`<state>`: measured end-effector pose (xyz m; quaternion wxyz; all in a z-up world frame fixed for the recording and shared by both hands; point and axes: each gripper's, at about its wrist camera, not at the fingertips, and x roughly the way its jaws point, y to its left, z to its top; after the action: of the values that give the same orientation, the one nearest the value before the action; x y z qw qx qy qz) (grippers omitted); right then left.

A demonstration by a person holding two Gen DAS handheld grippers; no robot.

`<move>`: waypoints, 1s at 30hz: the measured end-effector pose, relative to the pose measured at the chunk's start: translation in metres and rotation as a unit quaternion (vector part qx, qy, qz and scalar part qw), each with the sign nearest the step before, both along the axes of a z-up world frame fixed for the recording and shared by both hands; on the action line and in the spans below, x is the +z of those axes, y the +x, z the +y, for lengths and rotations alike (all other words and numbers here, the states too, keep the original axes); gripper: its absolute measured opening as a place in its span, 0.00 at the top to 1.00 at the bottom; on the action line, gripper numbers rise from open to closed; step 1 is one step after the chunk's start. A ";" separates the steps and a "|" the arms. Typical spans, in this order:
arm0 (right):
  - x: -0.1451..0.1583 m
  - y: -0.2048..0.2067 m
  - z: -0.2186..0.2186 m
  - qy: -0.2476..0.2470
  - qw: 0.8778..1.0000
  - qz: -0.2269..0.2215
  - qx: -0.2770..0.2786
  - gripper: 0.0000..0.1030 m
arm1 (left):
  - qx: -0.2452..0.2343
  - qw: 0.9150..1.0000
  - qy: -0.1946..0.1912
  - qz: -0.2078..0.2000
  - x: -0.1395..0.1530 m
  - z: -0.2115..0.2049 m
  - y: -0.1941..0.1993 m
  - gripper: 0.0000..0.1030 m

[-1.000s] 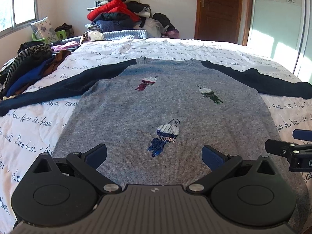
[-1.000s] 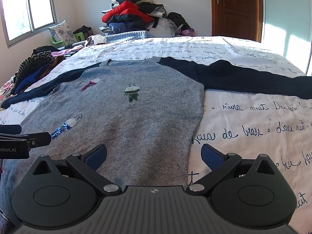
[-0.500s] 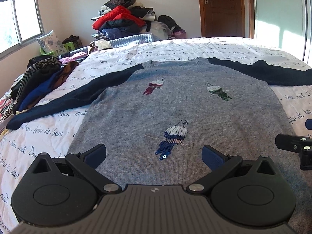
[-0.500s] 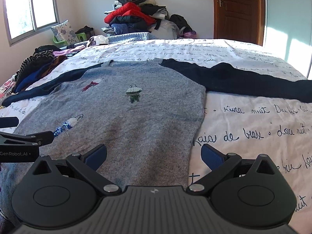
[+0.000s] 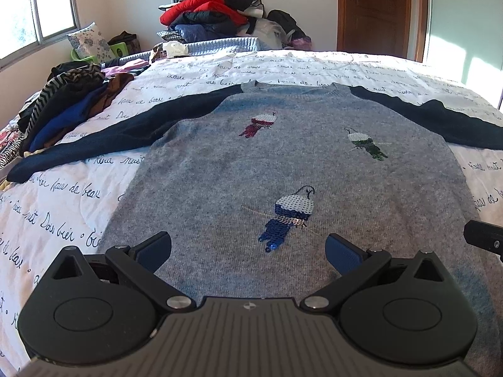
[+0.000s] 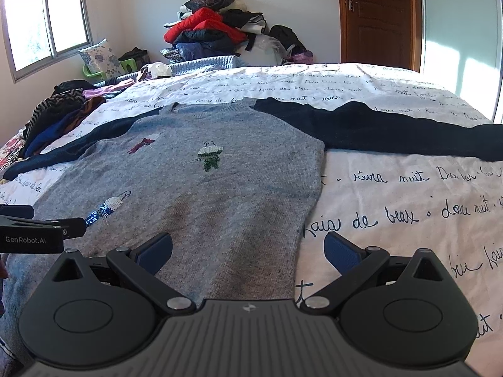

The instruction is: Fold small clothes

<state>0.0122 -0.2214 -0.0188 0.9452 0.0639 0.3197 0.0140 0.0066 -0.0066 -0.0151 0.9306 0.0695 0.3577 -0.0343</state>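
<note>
A grey sweater [image 5: 251, 163] with dark navy sleeves and sequin bird patches lies flat, face up, on the bed, sleeves spread to both sides. It also shows in the right wrist view [image 6: 204, 194]. My left gripper [image 5: 248, 251] is open and empty, hovering over the sweater's lower middle near the blue bird patch [image 5: 289, 216]. My right gripper [image 6: 248, 249] is open and empty over the sweater's lower right edge. The right sleeve [image 6: 393, 132] stretches away to the right. Each gripper's side shows in the other's view.
The bed has a white cover with handwriting print [image 6: 393, 194]. A heap of clothes [image 5: 63, 100] lies on the bed's left side. A tall pile of jackets [image 5: 213, 12] stands behind the bed. A wooden door [image 5: 374, 9] is at the back right.
Both grippers have pulled back and risen slightly, so more of the sweater and its left sleeve shows. The jaws stay open. The sweater has not moved.
</note>
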 end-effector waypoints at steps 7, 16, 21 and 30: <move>0.001 0.002 -0.013 0.019 1.000 -0.011 0.004 0.00 | -0.014 1.000 -0.005 -0.008 0.007 -0.008 0.008 0.00; 0.002 0.014 -0.048 0.024 0.999 -0.026 -0.021 0.00 | -0.075 0.996 -0.038 -0.021 0.018 -0.040 0.025 0.00; 0.005 0.032 -0.097 0.030 0.996 -0.033 -0.082 0.00 | -0.102 0.994 -0.034 -0.028 0.017 -0.059 0.028 0.00; -0.001 0.072 -0.267 0.122 0.960 -0.015 -0.252 0.00 | -0.110 0.993 -0.005 -0.038 0.008 -0.070 0.032 0.00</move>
<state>0.0838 -0.4885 -0.0194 0.9078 0.2572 0.2749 -0.1847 0.0386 -0.0764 -0.0068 0.9344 0.1047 0.3123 -0.1359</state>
